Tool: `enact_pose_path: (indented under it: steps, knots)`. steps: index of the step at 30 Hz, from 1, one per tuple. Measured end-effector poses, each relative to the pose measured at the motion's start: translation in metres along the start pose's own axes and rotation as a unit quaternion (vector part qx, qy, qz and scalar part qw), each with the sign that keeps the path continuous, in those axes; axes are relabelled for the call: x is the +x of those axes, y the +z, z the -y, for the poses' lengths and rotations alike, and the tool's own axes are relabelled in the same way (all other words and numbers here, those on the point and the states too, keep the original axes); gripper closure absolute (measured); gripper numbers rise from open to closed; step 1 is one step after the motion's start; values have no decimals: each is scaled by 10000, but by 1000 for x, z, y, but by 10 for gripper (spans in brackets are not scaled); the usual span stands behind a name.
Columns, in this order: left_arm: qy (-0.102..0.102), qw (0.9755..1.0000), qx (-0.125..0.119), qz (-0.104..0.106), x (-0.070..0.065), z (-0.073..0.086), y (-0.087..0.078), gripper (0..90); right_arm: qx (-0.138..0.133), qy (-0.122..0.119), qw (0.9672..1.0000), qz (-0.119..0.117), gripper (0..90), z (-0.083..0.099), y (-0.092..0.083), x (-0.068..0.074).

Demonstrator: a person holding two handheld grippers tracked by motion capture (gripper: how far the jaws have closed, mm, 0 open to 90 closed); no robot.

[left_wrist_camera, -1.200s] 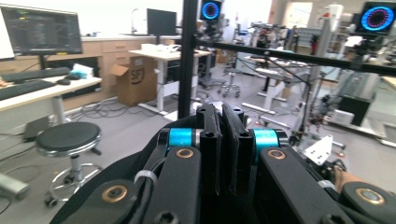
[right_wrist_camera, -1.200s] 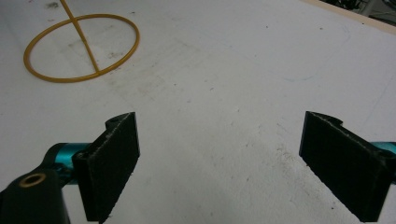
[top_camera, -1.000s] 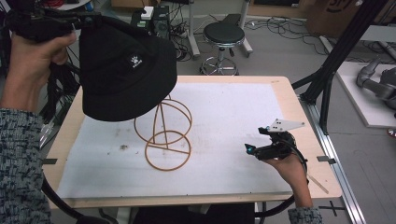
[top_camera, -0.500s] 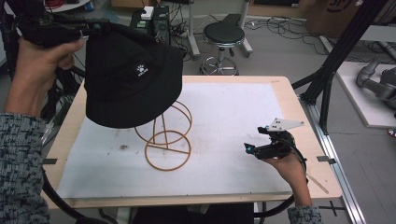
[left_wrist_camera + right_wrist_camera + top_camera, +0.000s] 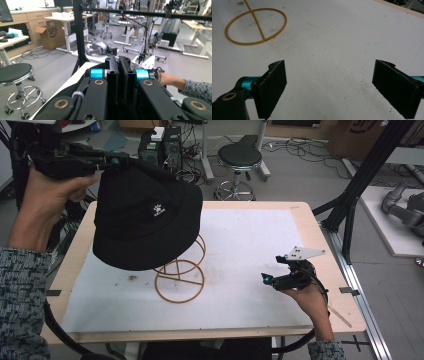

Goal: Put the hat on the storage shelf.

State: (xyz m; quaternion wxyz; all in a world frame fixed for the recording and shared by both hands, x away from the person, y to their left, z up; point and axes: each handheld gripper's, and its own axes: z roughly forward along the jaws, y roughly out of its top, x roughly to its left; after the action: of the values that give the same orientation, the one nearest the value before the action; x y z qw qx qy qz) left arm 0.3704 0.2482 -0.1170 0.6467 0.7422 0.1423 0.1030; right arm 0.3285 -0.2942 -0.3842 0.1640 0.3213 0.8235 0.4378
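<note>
A black bucket hat (image 5: 145, 220) with a small white logo hangs tilted over the upper part of a gold wire hat stand (image 5: 180, 280) on the white table (image 5: 250, 235). My left gripper (image 5: 116, 161) is raised at the top left and pinches the hat's crown. In the left gripper view its jaws (image 5: 117, 60) are pressed together on black fabric. My right gripper (image 5: 267, 279) rests low on the table at the right, apart from the stand. Its jaws (image 5: 329, 90) stand wide open over bare tabletop, with the stand's base ring (image 5: 258, 26) farther ahead.
A black stool (image 5: 240, 157) and electronics boxes (image 5: 160, 145) stand on the floor behind the table. Black frame posts (image 5: 360, 185) rise by the table's right edge. The right arm's sleeve (image 5: 197, 88) appears beyond the left jaws.
The left gripper has carried the hat a little to the right and downward, so it covers more of the stand's top. The right gripper has stayed in place.
</note>
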Motion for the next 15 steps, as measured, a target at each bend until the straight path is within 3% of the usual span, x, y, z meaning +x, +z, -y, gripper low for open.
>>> enact_pose_path:
  steps: [15]
  knots:
    - [99, 9992, 349, 175, -12, 18, 19, 853, 28, 7, 10000, 9, 120, 0, 1, 0]
